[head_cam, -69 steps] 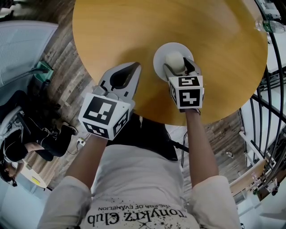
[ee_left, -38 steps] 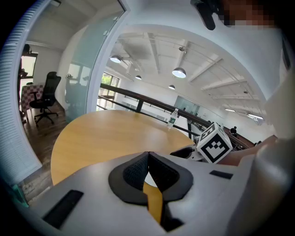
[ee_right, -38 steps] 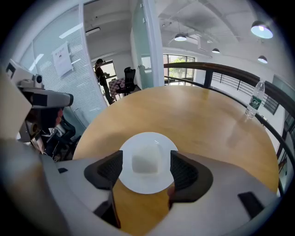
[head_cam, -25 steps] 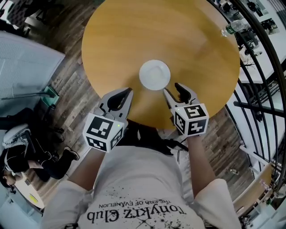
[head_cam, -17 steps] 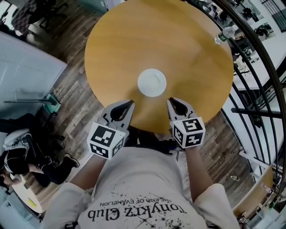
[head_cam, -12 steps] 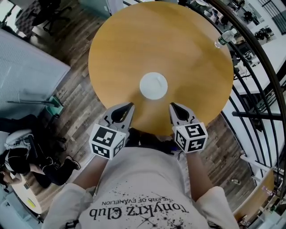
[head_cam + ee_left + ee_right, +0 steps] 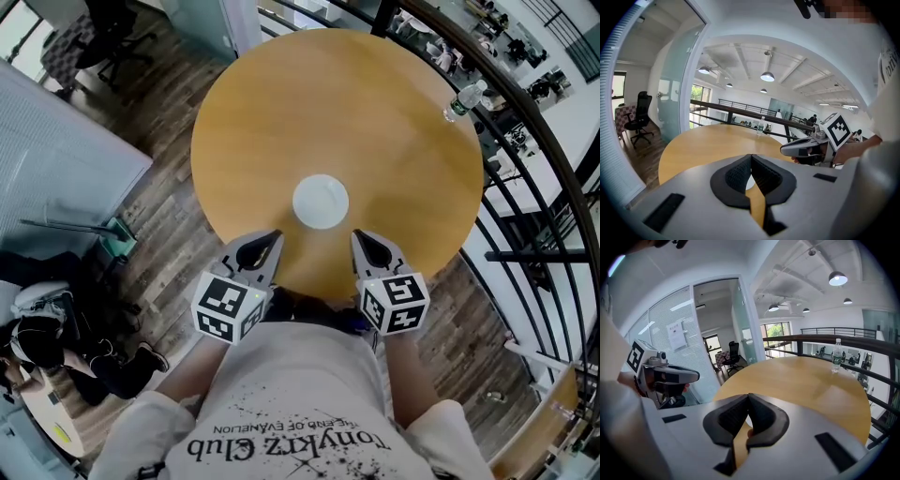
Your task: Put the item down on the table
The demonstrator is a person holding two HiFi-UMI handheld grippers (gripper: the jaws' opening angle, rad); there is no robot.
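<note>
Bench: the round honey-coloured wooden bench [image 7: 281, 103] fills the middle of the head view, with its near edge just ahead of the person.
Item: the white round dish [image 7: 321, 201] lies flat on the bench, a little nearer than the centre. Nothing touches it. It sits just beyond the two gripper tips, between their lines.
Left gripper: the left gripper [image 7: 274, 234] hangs over the near left edge of the bench, pointing away and slanting down. In its own view [image 7: 751, 156] the dark ribbed pads meet at the tip, closed and holding nothing.
Right gripper: the right gripper [image 7: 357, 234] hangs over the near edge to the right of the dish, level with its partner. In its own view [image 7: 749, 395] the pads are pressed together and empty.
Cross views: each camera catches the other gripper from the side, the right one [image 7: 783, 150] and the left one [image 7: 697, 377], both clear of the dish.
Marker cubes: a black-and-white cube [image 7: 228, 307] sits on the left gripper and another [image 7: 394, 302] on the right.
Bottle: a clear plastic water bottle [image 7: 461, 99] stands upright at the far right rim of the bench, well apart from the dish.
Railing: a black metal railing [image 7: 525, 122] curves round the right side of the bench.
Surroundings: grey-brown plank floor [image 7: 169, 216] lies to the left, and a black office chair [image 7: 112, 42] stands far left.
</note>
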